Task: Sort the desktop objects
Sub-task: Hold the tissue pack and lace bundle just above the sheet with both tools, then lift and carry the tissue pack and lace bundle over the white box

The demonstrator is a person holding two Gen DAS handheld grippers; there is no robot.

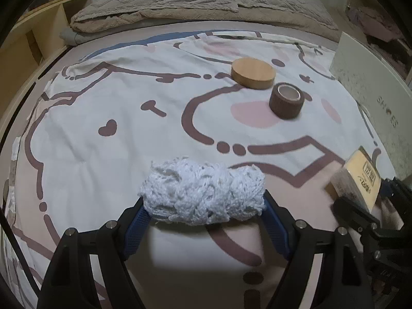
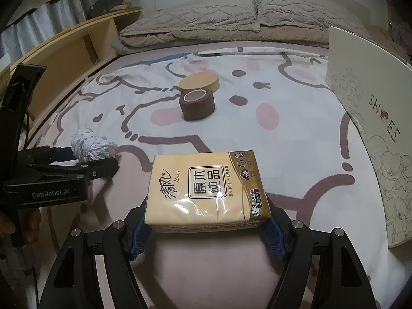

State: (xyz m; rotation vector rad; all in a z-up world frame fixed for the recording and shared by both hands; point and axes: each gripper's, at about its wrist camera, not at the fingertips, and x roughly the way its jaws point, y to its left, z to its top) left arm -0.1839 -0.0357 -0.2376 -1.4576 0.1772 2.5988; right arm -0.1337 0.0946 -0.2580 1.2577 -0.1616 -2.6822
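My left gripper (image 1: 203, 206) is shut on a white ball of yarn (image 1: 203, 193), held just above the bed sheet; both also show at the left of the right wrist view, the gripper (image 2: 95, 162) and the yarn (image 2: 91, 148). My right gripper (image 2: 206, 221) is shut on a yellow tissue pack (image 2: 206, 190), which also shows at the right edge of the left wrist view (image 1: 360, 180). A round wooden lid (image 1: 253, 73) (image 2: 199, 82) and a brown tape roll (image 1: 287, 100) (image 2: 197, 104) lie side by side on the sheet ahead.
A white shoe box (image 2: 373, 118) (image 1: 370, 95) stands along the right side of the bed. A folded beige blanket (image 2: 231, 23) lies at the far end. A wooden shelf (image 2: 64, 51) runs along the left. The patterned sheet (image 1: 103, 97) covers the bed.
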